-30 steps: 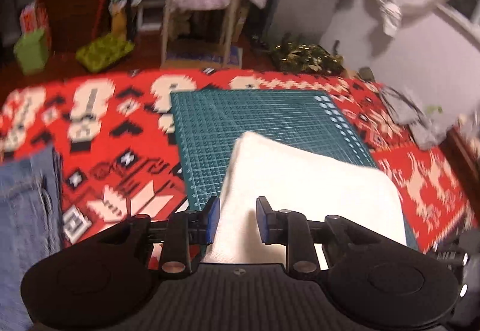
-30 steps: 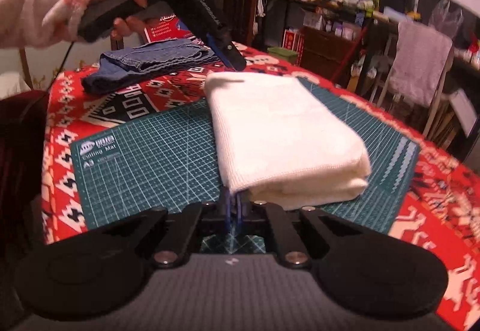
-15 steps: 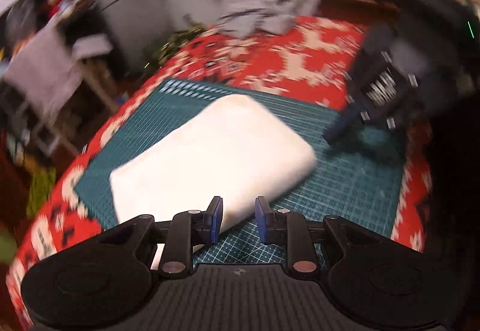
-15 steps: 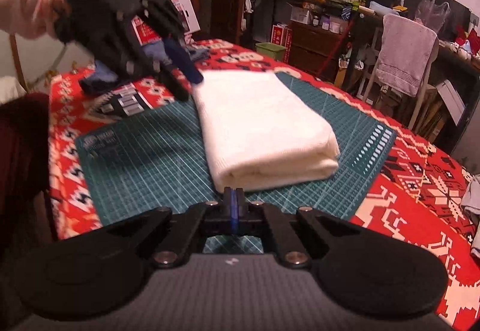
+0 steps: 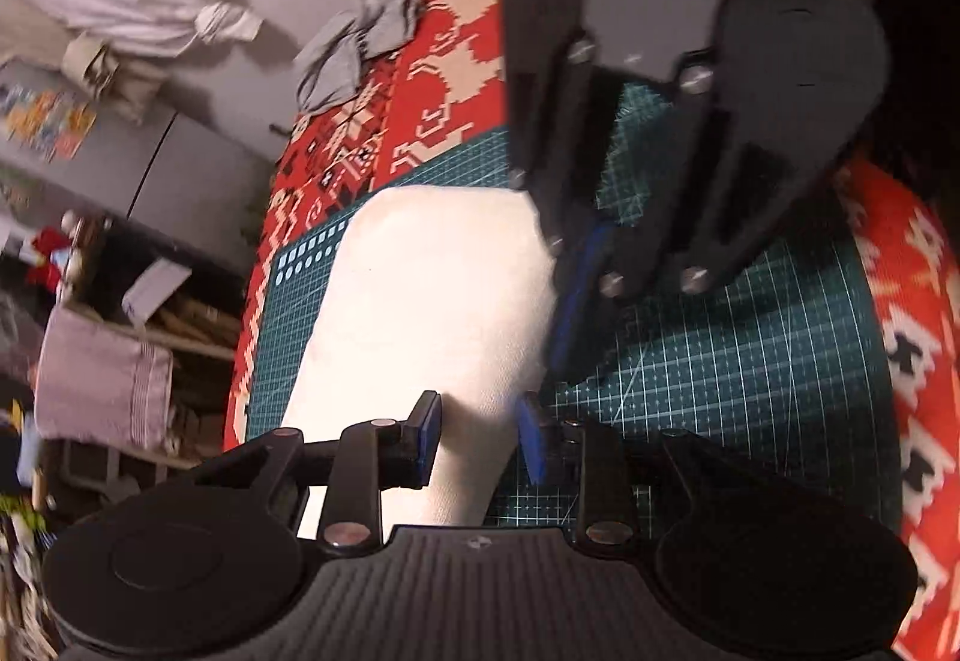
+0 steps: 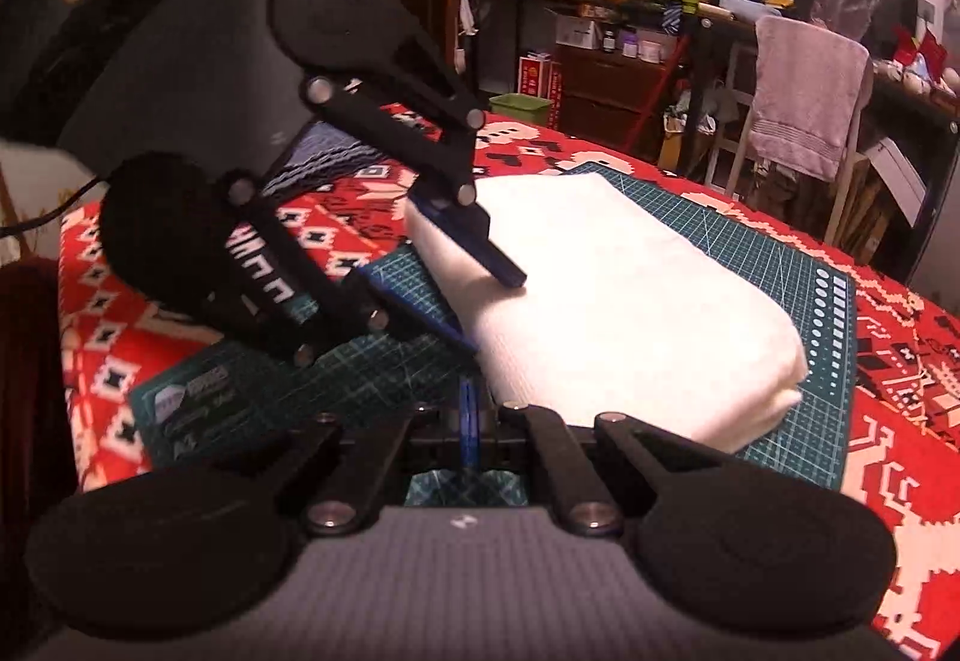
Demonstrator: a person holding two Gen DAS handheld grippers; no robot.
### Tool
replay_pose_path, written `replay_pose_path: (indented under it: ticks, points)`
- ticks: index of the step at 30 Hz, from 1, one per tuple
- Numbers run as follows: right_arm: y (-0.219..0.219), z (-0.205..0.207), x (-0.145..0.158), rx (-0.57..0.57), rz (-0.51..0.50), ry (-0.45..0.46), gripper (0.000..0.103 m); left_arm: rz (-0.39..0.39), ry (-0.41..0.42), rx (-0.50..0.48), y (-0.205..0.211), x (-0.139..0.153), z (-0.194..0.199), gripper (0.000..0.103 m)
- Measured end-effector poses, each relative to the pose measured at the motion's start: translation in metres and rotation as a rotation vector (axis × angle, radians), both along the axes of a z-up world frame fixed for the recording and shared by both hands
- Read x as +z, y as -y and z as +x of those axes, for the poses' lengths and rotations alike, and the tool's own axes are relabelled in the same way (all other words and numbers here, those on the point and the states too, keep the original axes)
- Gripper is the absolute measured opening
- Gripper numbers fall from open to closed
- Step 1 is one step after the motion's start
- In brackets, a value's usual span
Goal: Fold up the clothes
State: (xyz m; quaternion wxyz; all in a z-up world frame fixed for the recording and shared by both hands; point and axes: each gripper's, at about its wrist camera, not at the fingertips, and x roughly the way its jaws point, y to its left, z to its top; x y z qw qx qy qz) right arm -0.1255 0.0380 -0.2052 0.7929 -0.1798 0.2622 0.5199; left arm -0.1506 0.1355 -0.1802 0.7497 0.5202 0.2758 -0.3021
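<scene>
Folded white cloth [image 6: 624,313] is lying as a thick rectangular bundle on the green cutting mat [image 6: 798,271], which is itself resting on the red patterned blanket [image 6: 900,361]. Your left gripper [image 5: 479,436] is standing with its blue-padded jaws spread to a moderate gap, straddling the near edge of the cloth; in the right wrist view the same gripper [image 6: 489,313] is showing one finger lying on top of the bundle and the other down beside its side against the mat. Whether the pads are actually pressing the fabric is hard to tell from either view. Your right gripper [image 6: 468,430] is sitting just beside the cloth's near corner with its blue pads pressed together and nothing visible between them; in the left wrist view that gripper [image 5: 576,313] is appearing large and motion-blurred, covering the far right part of the mat and cloth. The lower layers of the fold are hidden beneath the top layer, so the number of folds is not readable. A blue denim garment [image 6: 336,154] is lying behind the left gripper, mostly masked by its body. Grey cloth [image 5: 354,49] is lying crumpled at the far end of the blanket. A pale towel [image 6: 804,97] is hanging over a chair in the dim, cluttered background.
</scene>
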Motion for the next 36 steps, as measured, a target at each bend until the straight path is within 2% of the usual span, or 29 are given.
replay_pose_path:
  ticks: [8, 19, 25, 36]
  points:
    - [0.009, 0.000, -0.003, -0.038, -0.024, -0.005, 0.000, 0.064, 0.005, -0.086, 0.011, -0.008, 0.005, 0.030]
    - [0.046, 0.001, 0.006, -0.097, -0.041, 0.003, 0.000, 0.070, 0.027, -0.186, 0.035, -0.008, -0.006, 0.030]
    - [0.061, 0.001, 0.015, -0.062, -0.029, -0.016, 0.002, 0.097, 0.036, -0.214, 0.040, -0.011, -0.012, 0.030]
    - [0.023, 0.015, 0.000, -0.057, -0.013, -0.048, 0.002, 0.161, 0.076, -0.196, 0.022, -0.011, -0.019, 0.030]
